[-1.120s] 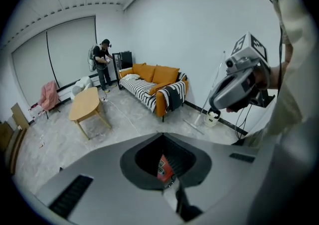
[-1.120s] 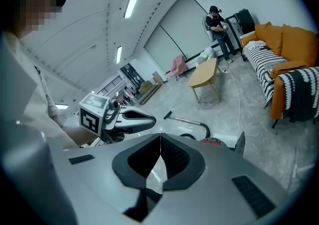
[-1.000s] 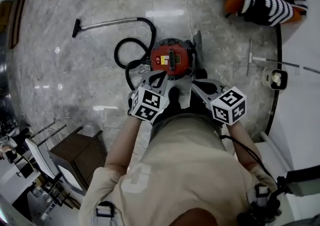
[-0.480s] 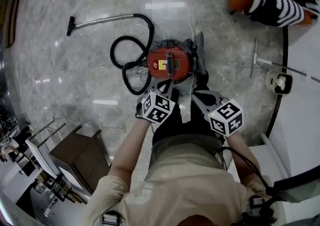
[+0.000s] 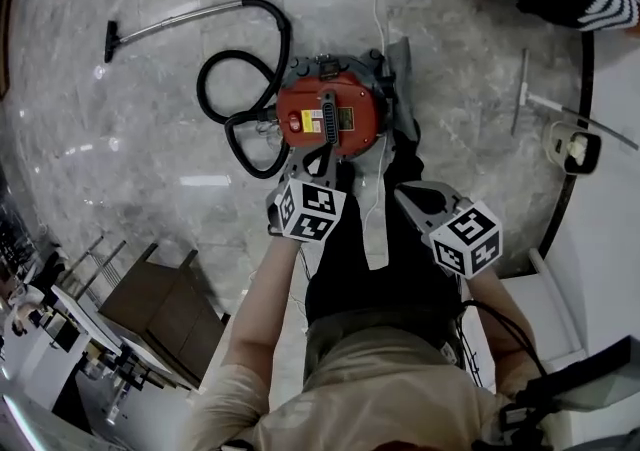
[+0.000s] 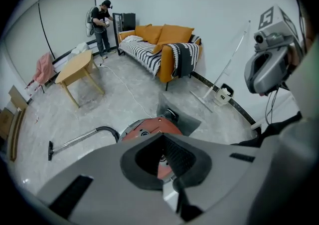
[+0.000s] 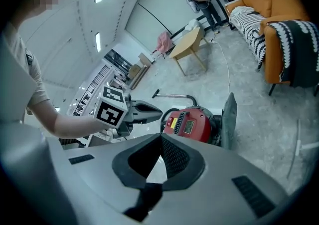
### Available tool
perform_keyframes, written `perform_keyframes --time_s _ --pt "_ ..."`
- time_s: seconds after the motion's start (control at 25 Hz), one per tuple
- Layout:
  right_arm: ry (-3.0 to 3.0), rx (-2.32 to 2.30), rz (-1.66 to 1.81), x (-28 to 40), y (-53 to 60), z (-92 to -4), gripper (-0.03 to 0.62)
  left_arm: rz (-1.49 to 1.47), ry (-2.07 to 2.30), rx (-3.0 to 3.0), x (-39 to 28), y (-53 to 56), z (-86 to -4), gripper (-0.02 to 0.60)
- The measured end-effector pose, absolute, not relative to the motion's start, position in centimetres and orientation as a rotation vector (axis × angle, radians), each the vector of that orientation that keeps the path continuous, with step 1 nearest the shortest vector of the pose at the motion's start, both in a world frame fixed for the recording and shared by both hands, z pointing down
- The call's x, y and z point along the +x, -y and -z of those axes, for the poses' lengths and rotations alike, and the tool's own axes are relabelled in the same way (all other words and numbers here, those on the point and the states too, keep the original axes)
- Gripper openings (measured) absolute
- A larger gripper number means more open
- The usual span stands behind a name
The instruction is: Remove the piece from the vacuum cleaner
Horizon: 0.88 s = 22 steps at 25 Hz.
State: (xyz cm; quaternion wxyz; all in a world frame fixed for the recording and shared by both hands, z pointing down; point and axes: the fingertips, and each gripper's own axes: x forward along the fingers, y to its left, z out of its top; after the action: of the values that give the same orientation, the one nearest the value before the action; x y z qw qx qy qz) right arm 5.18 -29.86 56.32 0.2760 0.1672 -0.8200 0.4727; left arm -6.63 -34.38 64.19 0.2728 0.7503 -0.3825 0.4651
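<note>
- A red, round vacuum cleaner (image 5: 328, 117) stood on the grey marble floor (image 5: 120, 169), just ahead of the person's feet, likely so that both hands could reach it from above.
- Its black hose (image 5: 232, 89) looped off the vacuum cleaner's left side and joined a metal wand (image 5: 175, 24) lying farther left. The hose looked plugged in, so removal seemed not yet begun.
- A flat grey panel (image 5: 402, 74) stood against the vacuum cleaner's right side. Which part was the piece to remove could not be told.
- The left tongs (image 5: 323, 159) were clenched on nothing. They pointed steeply down over the vacuum cleaner's near edge, with no contact visible.
- The right tongs (image 5: 407, 196) were also clenched and empty. They hung off the vacuum cleaner's near right, farther from it than the left tongs.
- Both were probably held closed because nothing had yet been picked to grip.
</note>
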Motion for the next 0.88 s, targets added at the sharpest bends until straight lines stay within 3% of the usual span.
perform_keyframes --time_s 0.8,0.88 --pt "1.995 0.555 -1.333 11.4 26.2 -69.1 0.003 -1.205 1.294 1.968 -7.3 36.6 -72.5 0.003" --pt "1.967 0.576 -1.343 11.9 25.8 -70.0 0.003 -1.174 1.305 1.969 -7.0 36.9 -72.8 0.038"
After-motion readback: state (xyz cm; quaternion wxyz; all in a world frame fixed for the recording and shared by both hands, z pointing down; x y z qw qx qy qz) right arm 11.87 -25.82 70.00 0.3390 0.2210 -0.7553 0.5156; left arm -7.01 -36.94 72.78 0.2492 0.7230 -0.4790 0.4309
